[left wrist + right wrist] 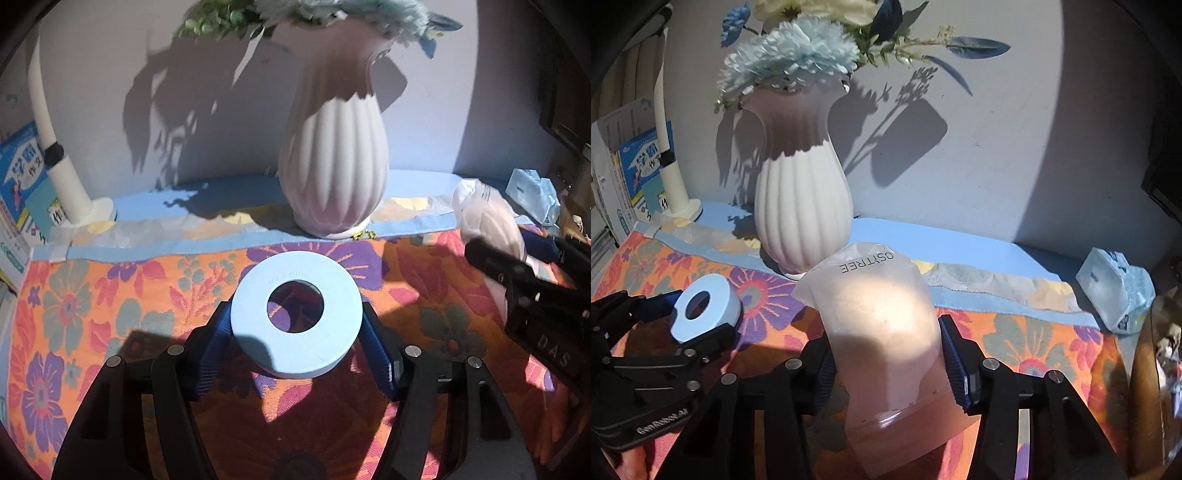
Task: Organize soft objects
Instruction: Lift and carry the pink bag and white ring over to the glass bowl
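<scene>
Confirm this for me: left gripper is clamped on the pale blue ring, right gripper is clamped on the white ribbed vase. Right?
Not quite. The right gripper is clamped on a frosted pouch, not the vase, which stands free behind it in the right wrist view. The left gripper does clamp the pale blue ring.

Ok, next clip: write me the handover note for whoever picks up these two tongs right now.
Left tongs: closed on the pale blue ring, low over the floral cloth.
Right tongs: closed on the frosted OSTREE pouch, lifted before the white vase.
Tissue pack lies untouched at the cloth's right end.
Done: both items gripped.
Left: placing them; no target spot is visible.
</scene>
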A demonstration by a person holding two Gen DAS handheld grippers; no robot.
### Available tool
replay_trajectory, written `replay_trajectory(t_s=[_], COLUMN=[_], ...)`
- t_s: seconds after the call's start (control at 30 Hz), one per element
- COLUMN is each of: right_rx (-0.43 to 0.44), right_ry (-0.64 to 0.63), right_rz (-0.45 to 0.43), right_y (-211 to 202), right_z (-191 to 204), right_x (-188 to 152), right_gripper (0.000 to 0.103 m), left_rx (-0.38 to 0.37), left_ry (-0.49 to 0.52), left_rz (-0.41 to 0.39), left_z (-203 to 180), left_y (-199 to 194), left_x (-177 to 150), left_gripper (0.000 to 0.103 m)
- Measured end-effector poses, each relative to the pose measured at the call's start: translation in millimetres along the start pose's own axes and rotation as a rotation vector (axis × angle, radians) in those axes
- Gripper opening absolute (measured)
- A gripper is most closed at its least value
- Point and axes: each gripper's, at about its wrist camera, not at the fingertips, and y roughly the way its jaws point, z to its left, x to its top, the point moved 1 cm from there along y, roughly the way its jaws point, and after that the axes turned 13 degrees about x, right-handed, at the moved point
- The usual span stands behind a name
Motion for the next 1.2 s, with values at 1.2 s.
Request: replay_trajectory(t_s=[1.2], right_rx=[-0.139], right_ry=[0.351], right_rz=[-0.010], right_y=[-250.4], right_z=[-64.7], right_x=[-192.1], right_gripper=[0.049], left_rx=[-0.234], left_ry=[0.083], left_rz=[-0.111], left_z=[-119.3], left_y=[-237.4], left_x=[-109.4], left_gripper=[0.065])
